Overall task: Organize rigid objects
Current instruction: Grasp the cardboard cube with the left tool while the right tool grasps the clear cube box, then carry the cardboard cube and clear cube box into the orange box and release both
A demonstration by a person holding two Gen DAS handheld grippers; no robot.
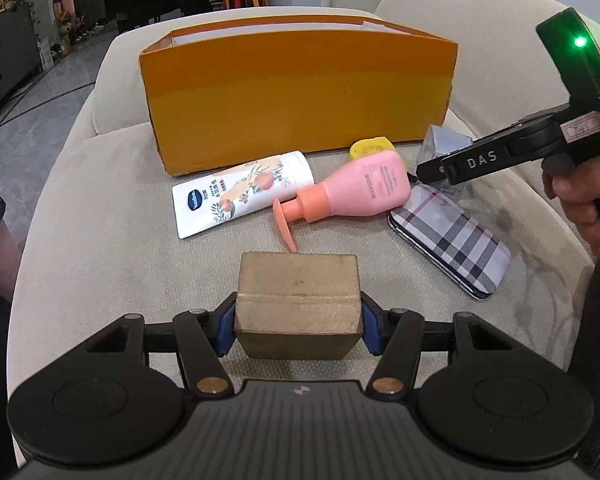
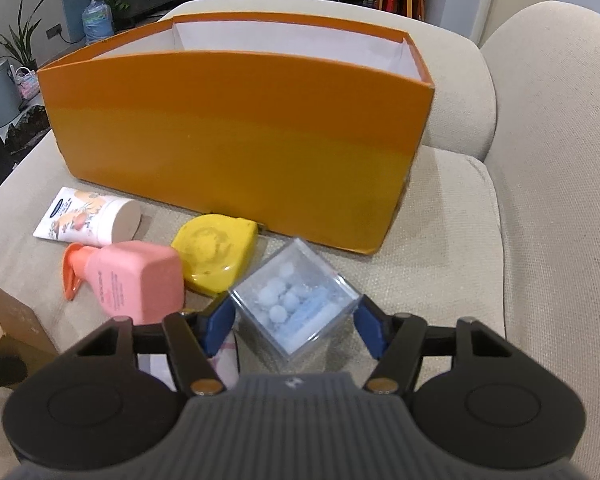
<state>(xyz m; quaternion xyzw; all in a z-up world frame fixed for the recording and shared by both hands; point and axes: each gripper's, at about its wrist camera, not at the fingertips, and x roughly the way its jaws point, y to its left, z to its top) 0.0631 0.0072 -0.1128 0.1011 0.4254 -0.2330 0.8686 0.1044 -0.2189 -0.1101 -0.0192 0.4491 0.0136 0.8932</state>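
Observation:
My left gripper (image 1: 298,326) is shut on a small brown cardboard box (image 1: 298,300), held just above the sofa seat. My right gripper (image 2: 296,326) has its blue pads on both sides of a clear plastic cube (image 2: 296,304) with pale blue balls inside; the cube looks gripped. The right gripper also shows in the left wrist view (image 1: 432,170), at the cube (image 1: 440,142). An open orange box (image 1: 300,92) (image 2: 236,136) with a white lining stands behind the loose items.
On the beige sofa seat (image 1: 100,220) lie a white lotion tube (image 1: 242,192) (image 2: 88,216), a pink pump bottle (image 1: 348,192) (image 2: 128,280), a yellow tape measure (image 2: 216,252) (image 1: 370,147) and a plaid-cased phone (image 1: 452,236). Sofa backrest cushions (image 2: 560,140) rise on the right.

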